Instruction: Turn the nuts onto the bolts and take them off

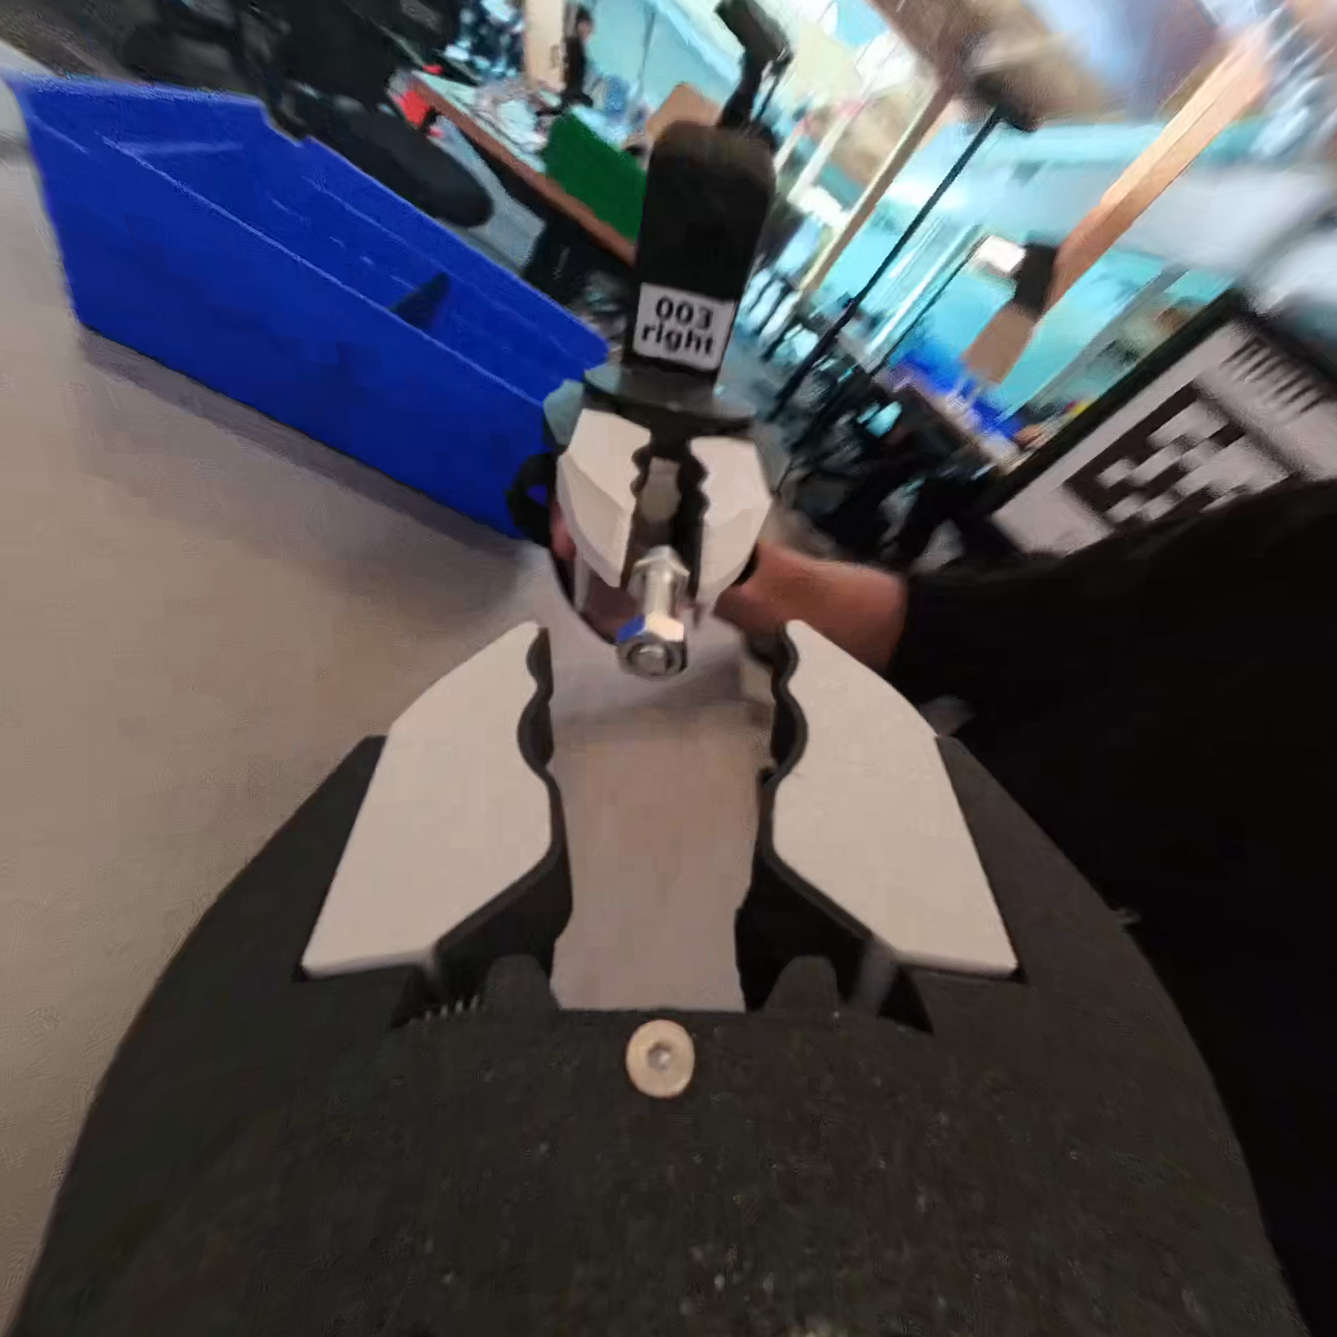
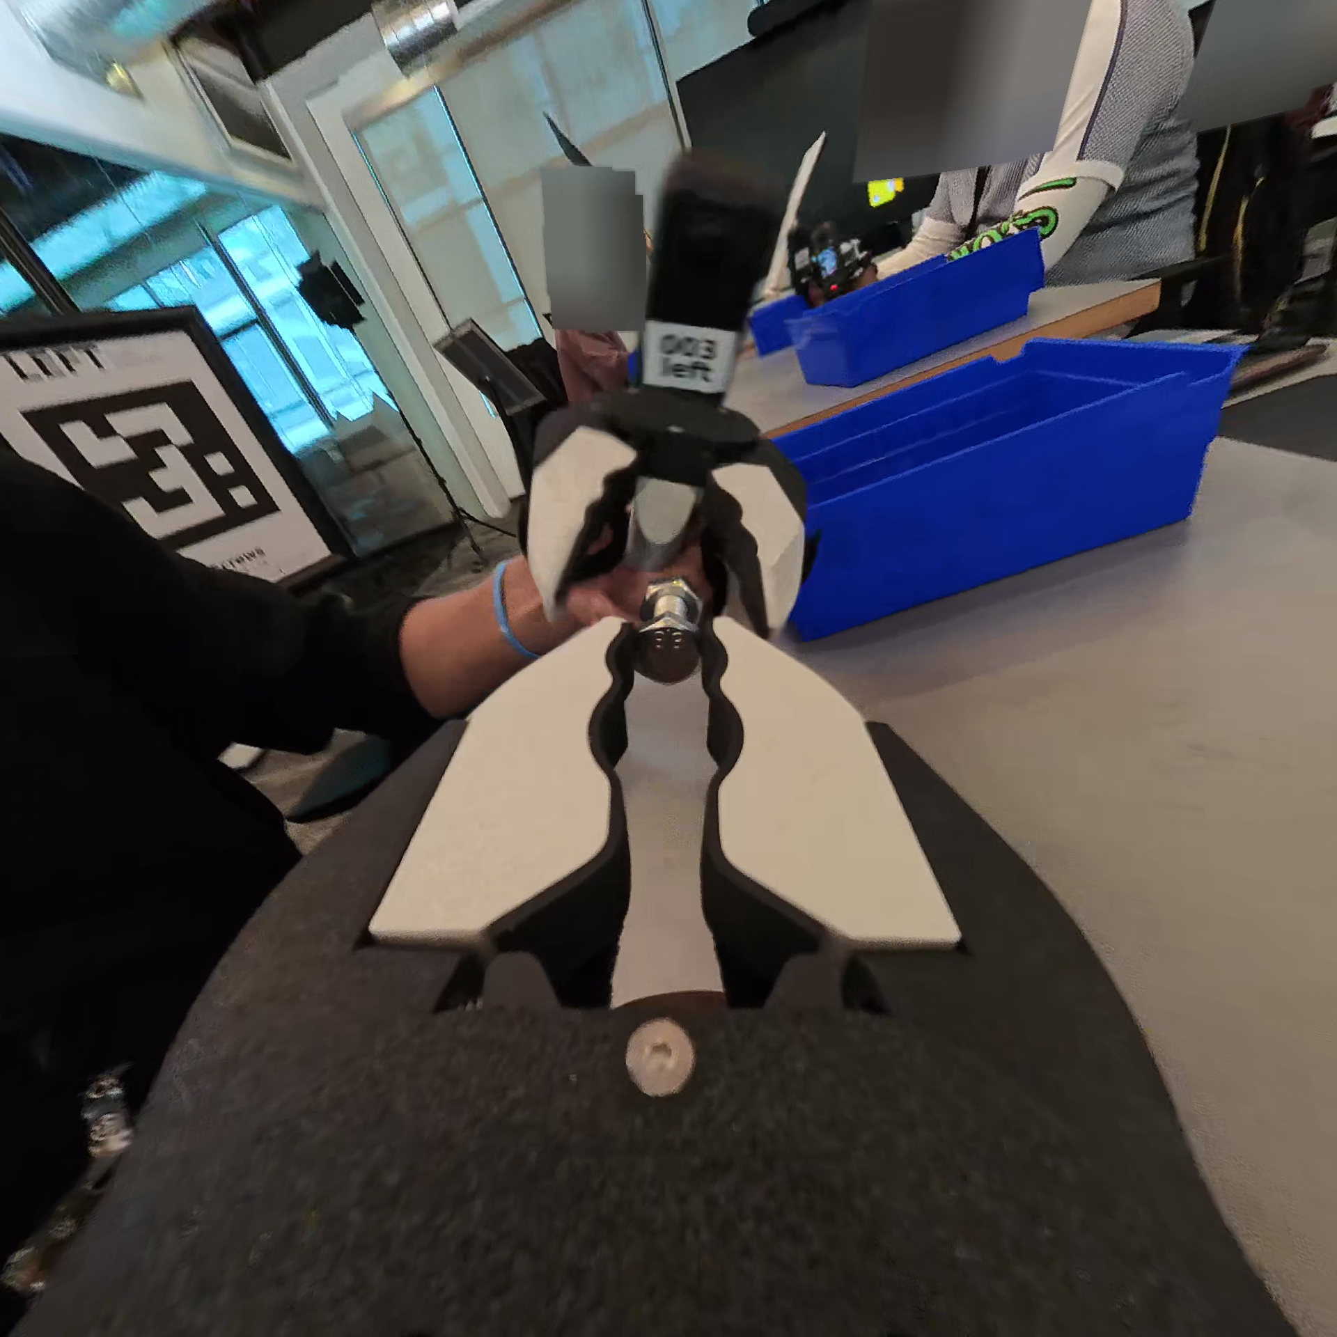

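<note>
Right wrist view: right tongs [image 2: 664,655] clamp bolt [image 2: 665,647] head; left tongs [image 1: 662,669] wide, empty, nut [image 1: 651,640] between tips.

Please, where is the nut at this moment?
The nut sits on the end of the bolt held by the right gripper, just before the open left gripper, above the grey table.

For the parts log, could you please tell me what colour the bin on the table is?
Solid blue; the bin shows best in the right wrist view.
</note>
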Demonstrator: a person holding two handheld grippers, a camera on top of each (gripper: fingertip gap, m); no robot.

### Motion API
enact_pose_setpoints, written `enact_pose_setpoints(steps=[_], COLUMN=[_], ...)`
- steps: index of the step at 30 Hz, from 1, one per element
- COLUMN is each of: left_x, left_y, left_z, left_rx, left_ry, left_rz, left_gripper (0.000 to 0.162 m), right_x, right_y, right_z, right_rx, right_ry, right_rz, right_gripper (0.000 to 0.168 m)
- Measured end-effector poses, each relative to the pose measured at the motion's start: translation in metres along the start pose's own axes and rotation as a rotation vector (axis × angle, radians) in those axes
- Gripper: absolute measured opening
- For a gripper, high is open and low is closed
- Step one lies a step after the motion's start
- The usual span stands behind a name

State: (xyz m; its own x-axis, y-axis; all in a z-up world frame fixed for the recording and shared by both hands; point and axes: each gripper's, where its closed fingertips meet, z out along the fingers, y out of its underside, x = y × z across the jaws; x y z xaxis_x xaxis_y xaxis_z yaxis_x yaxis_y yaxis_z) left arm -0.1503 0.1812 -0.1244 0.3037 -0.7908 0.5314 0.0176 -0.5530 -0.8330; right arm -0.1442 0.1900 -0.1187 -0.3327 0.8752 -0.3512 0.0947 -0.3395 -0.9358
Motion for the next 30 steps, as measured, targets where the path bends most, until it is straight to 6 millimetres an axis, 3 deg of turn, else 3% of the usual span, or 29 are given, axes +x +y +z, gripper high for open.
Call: enact_pose_setpoints(steps=[3, 5, 8, 11, 15, 17, 19, 21, 23, 26, 30], left_x=[-0.014, -0.008, 0.001, -0.001, 0.002, 0.01, 0.001, 0.006, 0.002, -0.011, -0.023], left_y=[0.015, 0.014, 0.011, 0.014, -0.016, -0.021, -0.012, -0.02, -0.023, -0.008, 0.02], left_z=[-0.002, 0.001, 0.002, 0.0, -0.009, -0.014, -0.007, -0.011, -0.014, -0.011, 0.006], left_rx=[-0.093, -0.072, -0.036, -0.069, 0.152, 0.179, 0.136, 0.149, 0.147, 0.051, -0.103], left_ry=[-0.251, -0.241, -0.162, -0.083, 0.203, 0.352, 0.232, 0.227, 0.095, -0.113, -0.205], left_rz=[0.363, 0.422, 0.379, 0.143, -0.453, -0.523, -0.434, -0.342, -0.155, 0.141, 0.281], left_gripper=[0.047, 0.032, 0.016, 0.012, 0.0, 0.0, 0.0, 0.002, 0.027, 0.057, 0.057], right_x=[-0.004, -0.004, -0.006, -0.004, -0.01, -0.009, -0.007, -0.001, 0.003, 0.006, 0.0], right_y=[-0.002, 0.002, 0.008, 0.013, 0.017, 0.02, 0.015, 0.011, 0.005, -0.005, -0.013], right_z=[-0.001, 0.001, 0.004, 0.007, 0.01, 0.013, 0.013, 0.01, 0.005, -0.001, -0.002], right_rx=[0.022, 0.0, -0.027, -0.05, -0.074, -0.085, -0.05, -0.03, 0.001, 0.059, 0.11], right_ry=[-0.073, -0.08, -0.081, -0.051, -0.016, 0.013, 0.003, 0.021, 0.022, -0.003, -0.077], right_rz=[0.089, 0.105, 0.105, 0.049, -0.112, -0.149, -0.1, -0.06, -0.008, 0.079, 0.156], right_gripper=[0.017, 0.017, 0.017, 0.017, 0.018, 0.018, 0.018, 0.018, 0.017, 0.017, 0.017])
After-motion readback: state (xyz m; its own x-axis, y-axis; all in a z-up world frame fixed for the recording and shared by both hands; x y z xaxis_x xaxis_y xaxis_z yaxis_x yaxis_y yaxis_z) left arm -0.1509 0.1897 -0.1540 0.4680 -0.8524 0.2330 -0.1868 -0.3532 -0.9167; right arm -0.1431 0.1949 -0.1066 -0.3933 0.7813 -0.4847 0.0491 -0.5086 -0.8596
